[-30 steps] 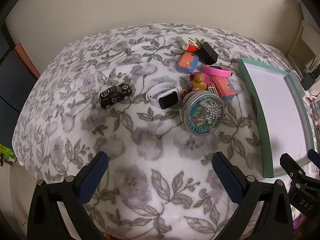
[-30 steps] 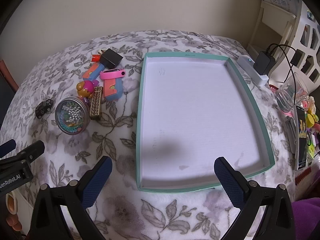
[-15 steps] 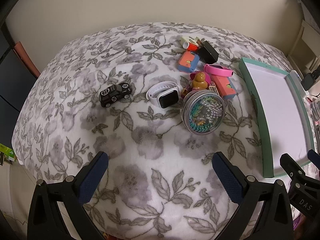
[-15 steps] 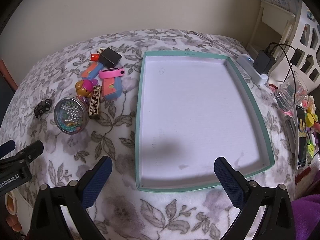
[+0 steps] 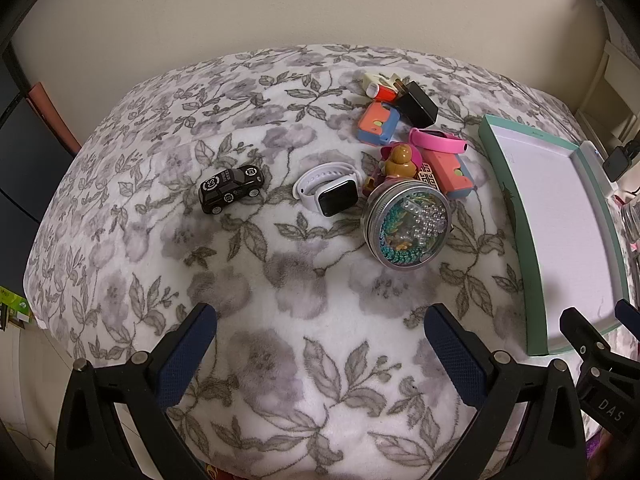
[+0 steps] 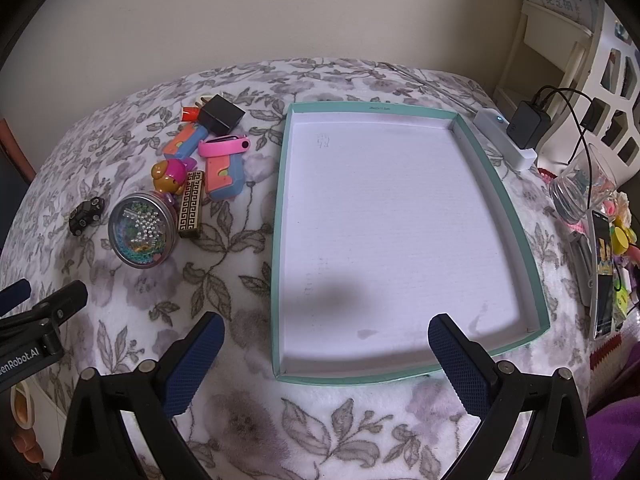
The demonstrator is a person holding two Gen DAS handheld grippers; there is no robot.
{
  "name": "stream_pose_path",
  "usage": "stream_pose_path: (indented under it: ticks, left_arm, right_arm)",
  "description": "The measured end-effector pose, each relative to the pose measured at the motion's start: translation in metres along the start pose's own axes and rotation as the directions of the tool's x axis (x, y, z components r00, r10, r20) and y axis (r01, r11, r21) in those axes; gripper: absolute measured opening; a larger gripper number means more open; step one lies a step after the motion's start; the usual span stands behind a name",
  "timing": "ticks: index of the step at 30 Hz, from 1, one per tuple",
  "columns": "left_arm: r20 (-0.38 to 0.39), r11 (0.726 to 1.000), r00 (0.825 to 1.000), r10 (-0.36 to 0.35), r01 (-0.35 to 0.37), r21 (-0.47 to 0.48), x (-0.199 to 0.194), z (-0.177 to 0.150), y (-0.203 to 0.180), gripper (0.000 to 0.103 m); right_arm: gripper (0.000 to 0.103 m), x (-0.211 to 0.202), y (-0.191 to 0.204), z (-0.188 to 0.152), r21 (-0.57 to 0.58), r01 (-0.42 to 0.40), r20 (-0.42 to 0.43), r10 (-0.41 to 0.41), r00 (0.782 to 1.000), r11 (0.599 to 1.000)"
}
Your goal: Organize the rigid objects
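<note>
A cluster of small items lies on the floral blanket: a black toy car, a white smartwatch, a round bead tin, a duck figure, a pink band, orange-blue toys, a black charger and a gold-patterned block. An empty teal-rimmed tray with a white floor lies to their right. My left gripper is open, well short of the items. My right gripper is open over the tray's near edge. Neither holds anything.
To the right of the tray are a white power strip with a black adapter, a glass jar, a phone and small clutter. A cream wall stands behind. The blanket drops off at the left and near edges.
The left wrist view has eased slightly back and up from the items. The right wrist view has shifted a little, with the tray sitting marginally lower. Nothing was picked up or moved.
</note>
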State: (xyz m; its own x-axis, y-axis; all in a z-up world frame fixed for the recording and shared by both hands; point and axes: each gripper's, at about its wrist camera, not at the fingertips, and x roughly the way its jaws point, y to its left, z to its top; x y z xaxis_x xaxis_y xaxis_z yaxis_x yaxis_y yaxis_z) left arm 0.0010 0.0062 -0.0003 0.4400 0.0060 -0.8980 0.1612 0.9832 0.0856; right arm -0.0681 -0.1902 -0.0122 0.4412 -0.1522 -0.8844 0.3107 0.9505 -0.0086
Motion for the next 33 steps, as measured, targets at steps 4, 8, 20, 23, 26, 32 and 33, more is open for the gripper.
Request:
stream_pose_path:
  ticks: [4, 8, 20, 23, 26, 32, 33]
  left_arm:
    - [0.000, 1.000, 1.000, 0.001, -0.001, 0.000, 0.000, 0.000, 0.000, 0.103]
    - [-0.001, 1.000, 1.000, 0.001, -0.001, -0.001, 0.000, 0.000, -0.001, 0.103]
    - [0.010, 0.996, 1.000, 0.014, -0.013, -0.092, -0.003, 0.026, 0.033, 0.103]
    - [0.014, 0.993, 1.000, 0.021, -0.019, -0.116, -0.004, 0.039, 0.053, 0.103]
    - [0.013, 0.990, 0.999, 0.036, -0.034, -0.140, -0.002, 0.052, 0.075, 0.103]
    - [-0.015, 0.977, 0.999, 0.032, -0.034, -0.208, 0.016, 0.071, 0.111, 0.103]
    - [-0.026, 0.976, 0.999, 0.025, -0.030, -0.217, 0.021, 0.073, 0.114, 0.103]
  right_arm:
    - [0.103, 0.000, 0.000, 0.000, -0.001, 0.000, 0.000, 0.000, 1.000, 1.000]
    - [0.103, -0.001, 0.002, 0.000, -0.003, 0.001, 0.001, -0.001, 1.000, 1.000]
    - [0.103, -0.023, 0.021, 0.028, -0.021, -0.052, 0.067, 0.053, 0.996, 0.998]
    - [0.103, -0.027, 0.033, 0.045, -0.029, -0.074, 0.077, 0.076, 0.994, 0.997]
    - [0.103, -0.028, 0.049, 0.062, -0.039, -0.100, 0.085, 0.103, 0.991, 0.994]
    - [0.103, -0.011, 0.090, 0.078, -0.070, -0.179, 0.050, 0.182, 0.982, 0.981]
    - [0.103, -0.005, 0.097, 0.079, -0.075, -0.195, 0.033, 0.198, 0.980, 0.978]
